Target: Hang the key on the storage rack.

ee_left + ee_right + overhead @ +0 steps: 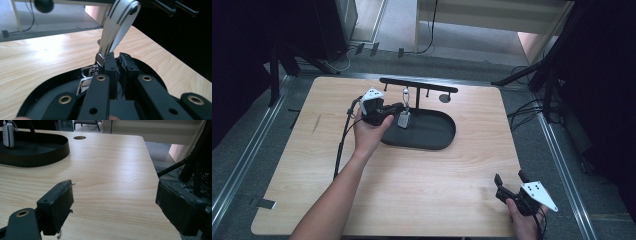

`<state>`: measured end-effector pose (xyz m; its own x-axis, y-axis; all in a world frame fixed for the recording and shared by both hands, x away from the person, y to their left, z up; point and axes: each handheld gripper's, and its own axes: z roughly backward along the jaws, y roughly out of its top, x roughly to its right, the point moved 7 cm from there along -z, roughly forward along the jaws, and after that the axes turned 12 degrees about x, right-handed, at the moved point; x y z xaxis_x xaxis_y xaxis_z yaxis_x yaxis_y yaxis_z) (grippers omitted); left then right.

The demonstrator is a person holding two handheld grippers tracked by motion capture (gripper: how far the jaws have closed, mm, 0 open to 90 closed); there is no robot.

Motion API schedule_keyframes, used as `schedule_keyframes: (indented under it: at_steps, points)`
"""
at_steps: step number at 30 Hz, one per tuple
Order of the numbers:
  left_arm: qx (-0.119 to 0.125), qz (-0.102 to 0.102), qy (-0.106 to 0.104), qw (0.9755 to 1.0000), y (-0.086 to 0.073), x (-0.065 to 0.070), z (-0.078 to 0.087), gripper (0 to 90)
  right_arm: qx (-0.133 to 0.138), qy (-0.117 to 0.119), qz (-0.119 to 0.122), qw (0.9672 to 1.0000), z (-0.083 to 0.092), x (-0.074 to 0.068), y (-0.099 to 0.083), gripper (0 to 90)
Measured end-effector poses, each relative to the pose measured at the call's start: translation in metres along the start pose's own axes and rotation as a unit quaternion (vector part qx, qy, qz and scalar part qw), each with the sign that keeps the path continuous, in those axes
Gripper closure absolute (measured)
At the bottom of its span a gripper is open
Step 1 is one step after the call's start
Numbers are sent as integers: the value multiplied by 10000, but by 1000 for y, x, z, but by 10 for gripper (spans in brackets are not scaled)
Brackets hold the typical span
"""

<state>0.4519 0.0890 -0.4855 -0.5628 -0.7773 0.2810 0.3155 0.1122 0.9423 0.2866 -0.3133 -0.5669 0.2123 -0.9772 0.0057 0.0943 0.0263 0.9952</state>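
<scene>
Surface: a pale wood table [412, 190] on a grey floor, dark stands at the far corners.
Tray: a black oval tray [437, 137] left of centre toward the far side, with a black rail [419, 86] standing over its far edge.
Hanging item: a key fob [404, 119] on a white strap [117, 27] with a metal clasp, hung from the rail; its long axis runs near vertical, and the fob's lower end sits just above or on the tray floor, I cannot tell which.
Left gripper: the left gripper [398, 109] comes in from the left, roughly level, at the fob's height.
Left jaws: pressed almost together in the left gripper view, with a thin gap between the pads [111, 67]; whether they pinch the clasp or strap I cannot tell, since the metal parts lie just beyond and to one side of the tips.
Key relation: the strap rises straight up from the jaw tips, so the hanging item lies at the tips, crosswise to the gripper's reach.
Right gripper: the right gripper [511, 181] rests at the near right corner, well apart from the tray.
Right jaws: spread wide over bare wood, nothing between them.
Nearer hand: the left, by far.
Judgement: any lift off the rail likely falls to the left gripper.
</scene>
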Motion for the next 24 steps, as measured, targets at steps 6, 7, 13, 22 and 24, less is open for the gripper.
schedule_keyframes:
  at_steps: [6,7,13,22,24]
  points:
    - [27,-154,32,9999,0,2,5,836,-8,1,-1,10000,0,0,0,143]
    - [40,-142,31,9999,0,2,6,832,-10,-2,1,10000,0,0,0,143]
    - [137,-230,88,9996,2,0,19,805,-15,1,8,10000,0,-1,0,143]
    - [322,-344,149,9988,7,-3,46,737,-22,0,74,10000,-1,-1,0,143]
    - [392,-418,164,9982,10,-3,53,704,-30,6,91,10000,-1,-1,0,143]
